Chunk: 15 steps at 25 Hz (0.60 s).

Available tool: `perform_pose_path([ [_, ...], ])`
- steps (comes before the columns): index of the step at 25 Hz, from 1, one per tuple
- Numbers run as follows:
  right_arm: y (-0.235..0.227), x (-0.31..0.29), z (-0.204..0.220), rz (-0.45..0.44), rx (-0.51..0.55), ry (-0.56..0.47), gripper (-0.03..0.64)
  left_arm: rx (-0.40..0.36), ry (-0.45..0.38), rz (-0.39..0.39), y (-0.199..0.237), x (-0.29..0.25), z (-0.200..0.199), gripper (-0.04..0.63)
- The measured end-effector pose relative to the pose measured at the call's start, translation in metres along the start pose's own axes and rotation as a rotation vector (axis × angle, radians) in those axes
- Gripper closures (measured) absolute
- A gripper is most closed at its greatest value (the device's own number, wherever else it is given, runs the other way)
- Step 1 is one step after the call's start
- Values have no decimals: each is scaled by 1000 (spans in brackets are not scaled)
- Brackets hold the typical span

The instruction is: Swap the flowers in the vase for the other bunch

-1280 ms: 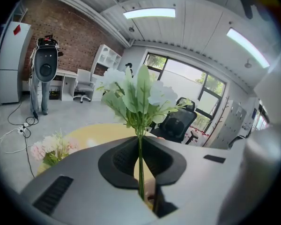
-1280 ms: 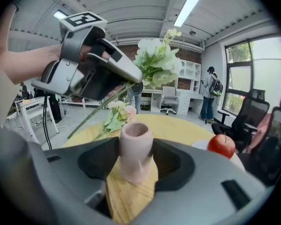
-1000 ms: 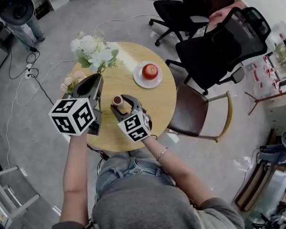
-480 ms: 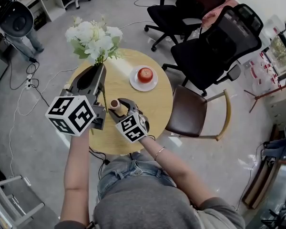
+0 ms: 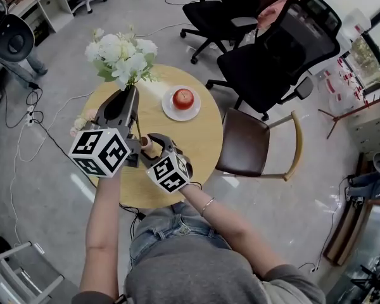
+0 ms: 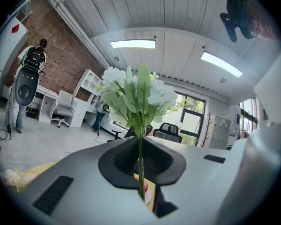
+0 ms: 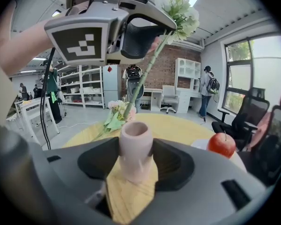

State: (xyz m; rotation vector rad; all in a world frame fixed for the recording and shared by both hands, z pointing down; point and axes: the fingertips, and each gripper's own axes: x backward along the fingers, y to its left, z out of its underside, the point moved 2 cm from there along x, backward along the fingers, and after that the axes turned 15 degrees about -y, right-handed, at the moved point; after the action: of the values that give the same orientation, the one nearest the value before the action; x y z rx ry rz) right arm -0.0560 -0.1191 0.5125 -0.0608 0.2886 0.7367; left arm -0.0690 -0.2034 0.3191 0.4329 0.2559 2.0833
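Observation:
My left gripper (image 5: 131,97) is shut on the thin green stem of a white flower bunch (image 5: 120,56) and holds it upright above the round wooden table (image 5: 196,141). In the left gripper view the stem (image 6: 140,172) runs up between the closed jaws to the blooms (image 6: 136,95). My right gripper (image 5: 153,145) is shut on a small pinkish vase (image 7: 136,149) that stands on the table. The vase mouth is empty. The stem's lower end (image 7: 131,102) hangs just above and behind it. A pink bunch (image 7: 116,112) lies on the table's left edge (image 5: 82,120).
A white plate (image 5: 169,109) with a red apple (image 5: 183,96) sits at the table's far right. A brown wooden chair (image 5: 253,145) stands right of the table, with black office chairs (image 5: 285,49) behind it. Cables trail on the floor at left.
My left gripper has risen and moved away from me with the white bunch. The right gripper stays on the vase.

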Motion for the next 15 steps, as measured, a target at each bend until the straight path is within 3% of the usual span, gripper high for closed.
perform_pose_path([
  [15,-6,0,-2,2,-17,-9,380,-48,18,-11,17,-6,38,563],
])
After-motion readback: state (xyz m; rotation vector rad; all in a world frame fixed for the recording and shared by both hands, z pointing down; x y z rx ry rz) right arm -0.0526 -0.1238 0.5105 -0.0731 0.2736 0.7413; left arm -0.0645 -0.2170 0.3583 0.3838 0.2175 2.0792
